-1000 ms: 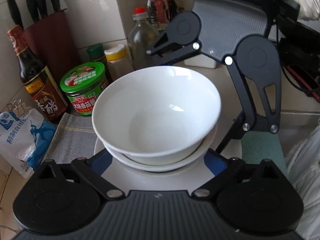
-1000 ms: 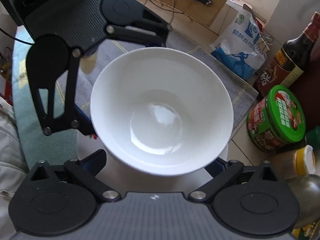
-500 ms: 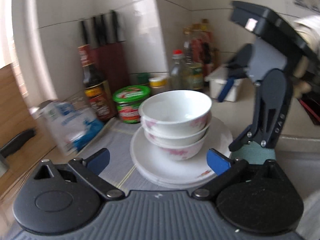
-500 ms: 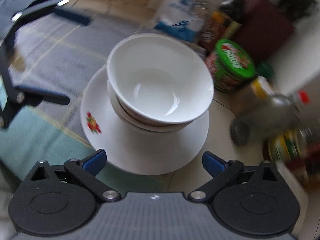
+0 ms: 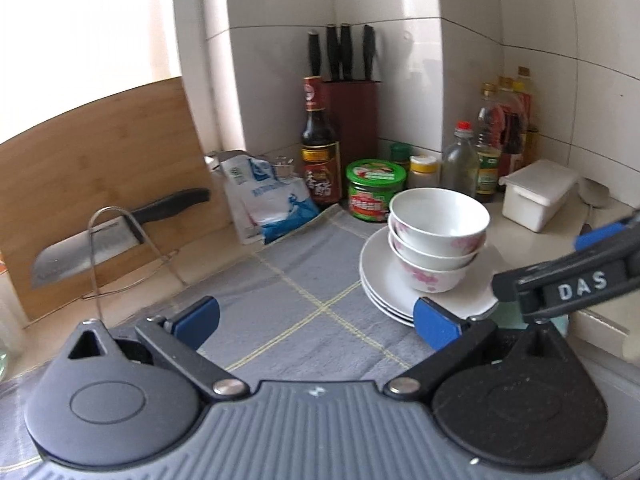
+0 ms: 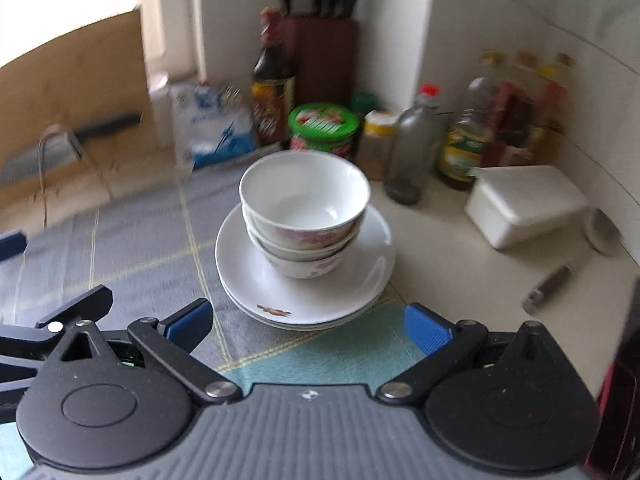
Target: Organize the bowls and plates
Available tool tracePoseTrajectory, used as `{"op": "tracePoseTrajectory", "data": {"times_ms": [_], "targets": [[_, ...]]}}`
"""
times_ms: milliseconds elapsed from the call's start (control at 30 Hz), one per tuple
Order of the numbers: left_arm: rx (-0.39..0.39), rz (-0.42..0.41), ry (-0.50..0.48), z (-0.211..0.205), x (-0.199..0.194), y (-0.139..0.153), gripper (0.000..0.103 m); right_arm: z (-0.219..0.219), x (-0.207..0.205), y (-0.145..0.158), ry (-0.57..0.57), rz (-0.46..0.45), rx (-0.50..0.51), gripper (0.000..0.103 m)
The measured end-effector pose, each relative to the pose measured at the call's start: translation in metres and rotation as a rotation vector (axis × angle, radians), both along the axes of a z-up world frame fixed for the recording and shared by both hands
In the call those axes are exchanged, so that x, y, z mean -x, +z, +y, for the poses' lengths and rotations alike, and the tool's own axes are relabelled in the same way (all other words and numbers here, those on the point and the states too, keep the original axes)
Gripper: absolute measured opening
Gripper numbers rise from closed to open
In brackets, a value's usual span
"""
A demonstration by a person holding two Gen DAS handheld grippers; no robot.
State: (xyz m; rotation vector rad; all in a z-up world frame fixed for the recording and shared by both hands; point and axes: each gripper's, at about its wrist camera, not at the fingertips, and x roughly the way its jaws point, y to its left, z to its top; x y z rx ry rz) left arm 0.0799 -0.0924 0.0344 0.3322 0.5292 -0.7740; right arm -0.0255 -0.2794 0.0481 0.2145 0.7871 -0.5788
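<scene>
Nested white bowls with pink flowers stand upright on a stack of white plates at the edge of a grey cloth. My left gripper is open with nothing between its blue pads, well back from the stack and to its left. My right gripper is open too and empty, in front of the stack and apart from it. Part of the right gripper shows at the right edge of the left wrist view.
Behind the stack stand a green-lidded jar, a dark sauce bottle, a knife block, oil bottles and a white lidded box. A cleaver on a wire stand, a wooden board and a blue-white bag are at the left.
Both grippers have pulled back and up from the bowls and rolled level. They were close around the top bowl; now the whole stack stands free in front of them.
</scene>
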Motion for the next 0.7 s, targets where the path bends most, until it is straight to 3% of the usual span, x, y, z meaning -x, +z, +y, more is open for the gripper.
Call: {"op": "tracePoseTrajectory", "data": {"times_ms": [333, 700], "targets": [[0.044, 0.047, 0.043, 0.009, 0.002, 0.018, 0.102, 0.016, 0.029, 0.021, -0.084, -0.103, 0.038, 0.103], [0.059, 0.043, 0.089, 0.01, 0.002, 0.026, 0.102, 0.02, 0.03, 0.023, -0.089, -0.123, 0.044, 0.103]]}}
